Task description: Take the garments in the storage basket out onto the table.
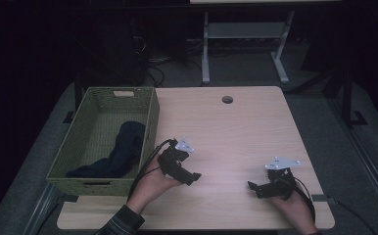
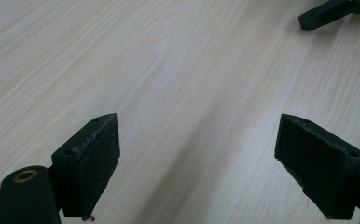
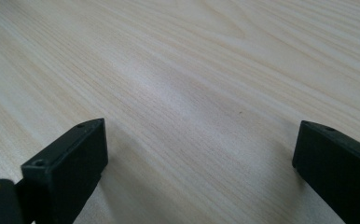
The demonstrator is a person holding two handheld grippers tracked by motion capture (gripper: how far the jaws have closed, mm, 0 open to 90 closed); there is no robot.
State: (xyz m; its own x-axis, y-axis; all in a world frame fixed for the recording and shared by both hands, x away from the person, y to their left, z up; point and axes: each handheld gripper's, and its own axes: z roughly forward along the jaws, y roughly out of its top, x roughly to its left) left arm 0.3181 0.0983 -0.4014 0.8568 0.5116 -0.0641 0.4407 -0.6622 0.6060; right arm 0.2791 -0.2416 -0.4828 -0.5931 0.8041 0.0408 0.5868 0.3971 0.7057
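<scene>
A green woven basket (image 1: 153, 110) stands at the table's left side with a dark blue cloth (image 1: 121, 149) lying in it. My left gripper (image 1: 193, 177) rests low over the wooden table (image 1: 236, 127), just right of the basket's near corner, jaws wide apart with bare wood between them (image 2: 197, 149). My right gripper (image 1: 253, 187) sits near the front right of the table, open as well, with nothing between its jaws (image 3: 201, 158). In the left gripper view, the tip of the right gripper (image 2: 329, 11) shows at the top right.
A round cable hole (image 1: 227, 99) sits at the table's far edge. Beyond the table stands a white metal table frame (image 1: 246, 39) on a dark floor. Bare wood stretches between and beyond the two grippers.
</scene>
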